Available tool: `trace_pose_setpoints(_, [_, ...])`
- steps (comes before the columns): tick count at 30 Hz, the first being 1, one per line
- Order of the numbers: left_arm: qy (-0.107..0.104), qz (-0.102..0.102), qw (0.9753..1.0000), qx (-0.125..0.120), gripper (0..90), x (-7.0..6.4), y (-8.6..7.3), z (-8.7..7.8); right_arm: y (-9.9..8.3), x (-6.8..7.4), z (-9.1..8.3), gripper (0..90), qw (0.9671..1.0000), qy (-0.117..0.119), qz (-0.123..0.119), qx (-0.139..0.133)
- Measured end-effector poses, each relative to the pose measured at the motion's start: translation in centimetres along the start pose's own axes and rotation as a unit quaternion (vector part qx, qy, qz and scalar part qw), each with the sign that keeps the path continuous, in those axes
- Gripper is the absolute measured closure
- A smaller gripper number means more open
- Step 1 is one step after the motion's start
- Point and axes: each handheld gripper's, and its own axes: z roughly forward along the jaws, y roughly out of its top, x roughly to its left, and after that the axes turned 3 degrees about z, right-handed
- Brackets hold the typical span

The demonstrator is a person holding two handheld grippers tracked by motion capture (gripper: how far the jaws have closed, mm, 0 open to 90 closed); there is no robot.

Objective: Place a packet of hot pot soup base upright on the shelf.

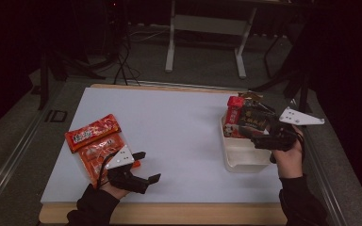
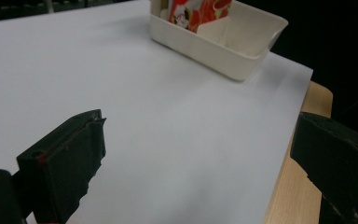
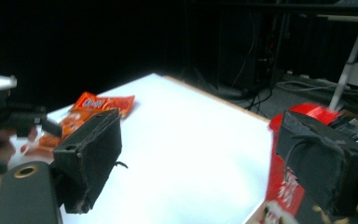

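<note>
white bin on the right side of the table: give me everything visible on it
The white bin is a rectangular open-top tub, smooth and plastic-looking, with a flared rim and rounded corners. It stands upright on the white table sheet near the right edge. Its far end holds upright snack packets, red and dark; the near end looks empty. The right gripper hovers over it among the packets; whether it touches the bin cannot be told.

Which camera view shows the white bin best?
The high view: the white bin shows whole, with packets at its far end. The left gripper view shows most of it, cut off at the top.
</note>
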Motion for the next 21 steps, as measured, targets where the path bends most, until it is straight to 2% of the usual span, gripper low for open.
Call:
trace_pose_setpoints(2, [0.006,0.005,1.0000,0.003,3.4,0.1,0.3,-0.4,-0.4,0.7,0.1,14.7,0.9999,0.000,-0.010,0.006])
trace_pose_setpoints(5, [0.015,0.010,0.9998,0.006,3.7,0.4,0.6,-1.2,-1.1,1.6,0.2,14.6,0.9998,0.015,-0.005,0.009])
trace_pose_setpoints(11, [0.041,-0.001,0.9991,0.002,7.1,1.7,0.8,-3.4,-2.6,3.6,0.0,14.1,0.9993,0.035,-0.007,0.012])
trace_pose_setpoints(16, [0.073,-0.011,0.9972,-0.003,11.6,2.9,0.5,-5.4,-3.7,4.6,-0.4,14.1,0.9989,0.045,-0.006,0.011])
trace_pose_setpoints(19, [0.088,-0.018,0.9960,-0.005,15.1,3.5,0.1,-6.6,-4.2,5.1,-0.7,14.4,0.9989,0.038,-0.020,0.016])
trace_pose_setpoints(21, [0.103,-0.016,0.9946,-0.004,17.2,3.9,-0.2,-7.3,-4.6,5.4,-0.8,14.6,0.9986,0.046,-0.020,0.015])
